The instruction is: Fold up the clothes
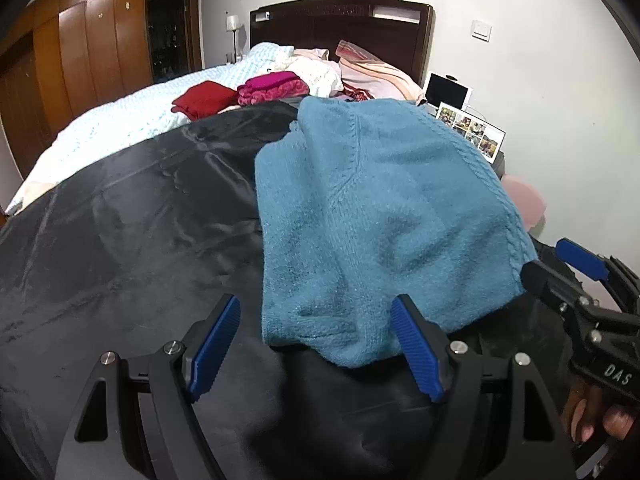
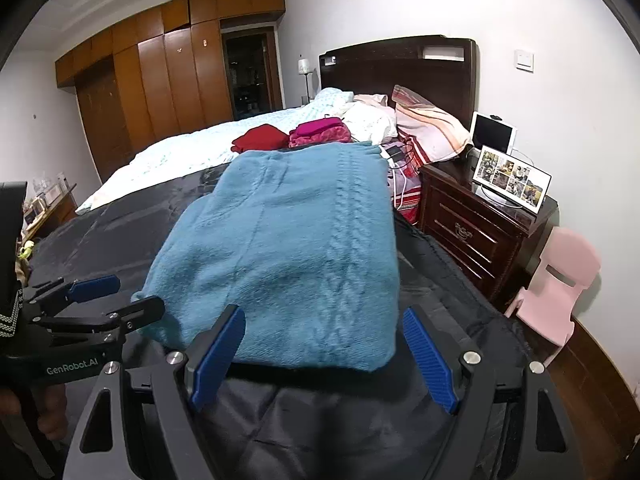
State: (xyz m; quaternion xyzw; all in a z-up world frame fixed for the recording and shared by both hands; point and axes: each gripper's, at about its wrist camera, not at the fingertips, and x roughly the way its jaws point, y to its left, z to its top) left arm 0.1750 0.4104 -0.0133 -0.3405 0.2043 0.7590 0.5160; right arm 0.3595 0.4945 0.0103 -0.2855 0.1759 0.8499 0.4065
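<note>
A folded teal knit sweater (image 1: 380,216) lies on a black sheet (image 1: 140,220) spread over the bed; it also shows in the right wrist view (image 2: 288,256). My left gripper (image 1: 316,320) is open and empty, its blue pads just in front of the sweater's near left corner. My right gripper (image 2: 324,332) is open and empty at the sweater's near right edge. The right gripper shows at the right edge of the left wrist view (image 1: 560,268), and the left gripper shows at the left of the right wrist view (image 2: 116,292).
Folded red (image 2: 260,138) and magenta (image 2: 320,132) clothes lie further up the bed with pillows (image 2: 428,124). A dark nightstand (image 2: 480,224) with a photo frame and a pink chair (image 2: 560,280) stand to the right. Wooden wardrobes (image 2: 160,80) line the far wall.
</note>
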